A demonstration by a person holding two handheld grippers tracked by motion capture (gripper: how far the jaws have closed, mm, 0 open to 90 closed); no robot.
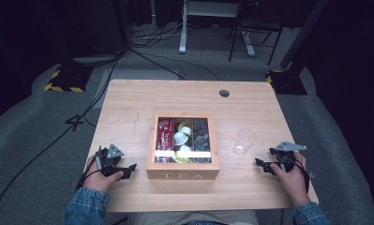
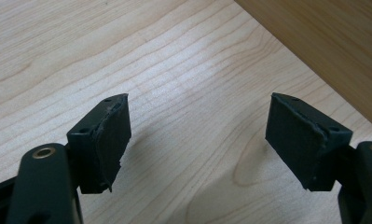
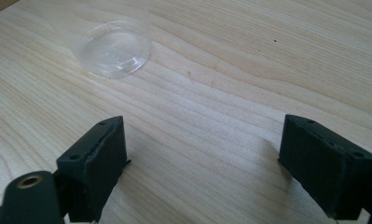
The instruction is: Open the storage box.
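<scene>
A wooden tea box (image 1: 183, 174) marked TEA stands at the table's middle, its clear lid showing red packets, white capsules and dark packets inside. A clear plastic cup (image 1: 244, 141) stands upright to the right of the box; its base (image 3: 114, 46) lies ahead of my right gripper (image 3: 202, 161). My left gripper (image 1: 128, 169) rests on the table left of the box, open and holding nothing (image 2: 197, 140), with the box's side wall (image 2: 333, 46) just ahead to its right. My right gripper (image 1: 262, 164) sits near the front right, open and holding nothing.
The light wooden table (image 1: 128, 103) has a round cable hole (image 1: 224, 93) at the back. Beyond it lie grey floor, cables, and desk and chair legs (image 1: 241, 37). Bare tabletop stretches behind the box and on both sides.
</scene>
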